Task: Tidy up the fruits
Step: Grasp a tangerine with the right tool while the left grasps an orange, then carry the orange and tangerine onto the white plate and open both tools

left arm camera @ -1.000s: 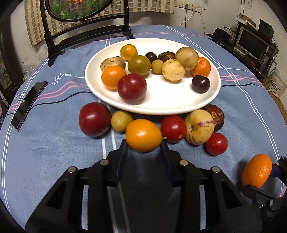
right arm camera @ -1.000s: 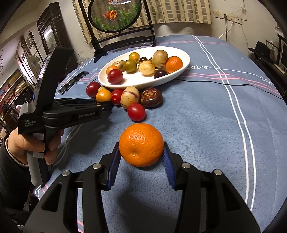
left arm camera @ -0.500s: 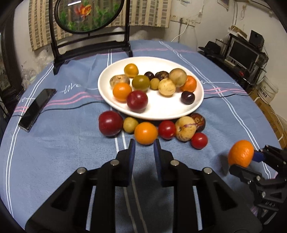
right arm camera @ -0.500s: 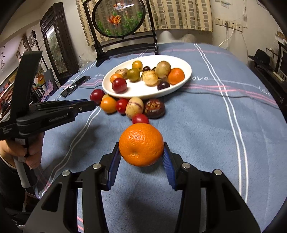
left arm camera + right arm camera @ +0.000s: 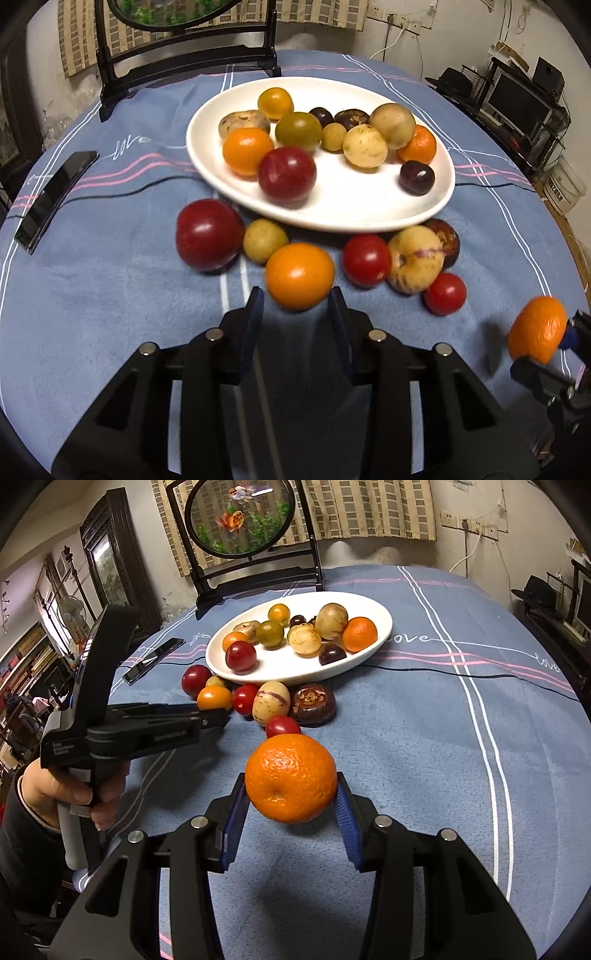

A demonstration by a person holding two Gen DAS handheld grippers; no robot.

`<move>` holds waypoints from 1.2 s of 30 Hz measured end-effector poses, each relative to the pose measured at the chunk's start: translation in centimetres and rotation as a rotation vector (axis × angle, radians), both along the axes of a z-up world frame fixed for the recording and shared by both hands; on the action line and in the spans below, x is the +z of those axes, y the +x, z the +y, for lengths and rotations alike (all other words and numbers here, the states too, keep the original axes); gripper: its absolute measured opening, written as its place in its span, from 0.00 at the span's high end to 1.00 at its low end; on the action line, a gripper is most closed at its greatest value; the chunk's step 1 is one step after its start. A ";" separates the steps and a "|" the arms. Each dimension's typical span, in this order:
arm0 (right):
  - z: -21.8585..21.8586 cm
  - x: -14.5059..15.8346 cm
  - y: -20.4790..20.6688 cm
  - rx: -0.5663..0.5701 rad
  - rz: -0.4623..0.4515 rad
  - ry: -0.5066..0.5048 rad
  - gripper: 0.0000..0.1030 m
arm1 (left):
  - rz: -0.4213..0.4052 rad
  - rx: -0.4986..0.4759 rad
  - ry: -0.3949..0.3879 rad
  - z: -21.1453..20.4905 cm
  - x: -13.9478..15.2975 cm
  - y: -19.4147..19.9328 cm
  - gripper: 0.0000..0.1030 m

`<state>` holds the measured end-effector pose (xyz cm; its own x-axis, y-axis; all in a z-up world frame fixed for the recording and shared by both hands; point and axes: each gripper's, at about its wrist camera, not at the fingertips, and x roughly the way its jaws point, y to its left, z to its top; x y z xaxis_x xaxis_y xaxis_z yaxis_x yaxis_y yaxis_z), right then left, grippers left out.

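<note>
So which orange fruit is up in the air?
The bumpy mandarin, pinched in the right tongs above the cloth. The other orange fruits lie on the cloth or the plate.

Fruits on the plate and before it

The plate point(image 5: 207, 173) stands in the middle of the tabletop point(image 5: 92, 295) with 10 fruits on it. A row of 7 fruits point(image 5: 365, 260) lies on the cloth just before the plate. The phone point(image 5: 55, 199) lies left of the plate, the framed stand point(image 5: 242, 520) behind it.

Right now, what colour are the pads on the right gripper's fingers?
Blue, ribbed pads on the black right gripper, pressed against the round orange mandarin. Clearest in the right wrist view.
</note>
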<state>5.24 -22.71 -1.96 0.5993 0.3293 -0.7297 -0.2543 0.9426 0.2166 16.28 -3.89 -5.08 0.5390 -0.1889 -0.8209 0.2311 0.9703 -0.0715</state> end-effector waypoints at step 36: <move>2.1 7.6 4.7 0.018 -0.202 -0.088 0.56 | -0.227 -0.037 -0.017 0.6 9.6 -1.5 0.63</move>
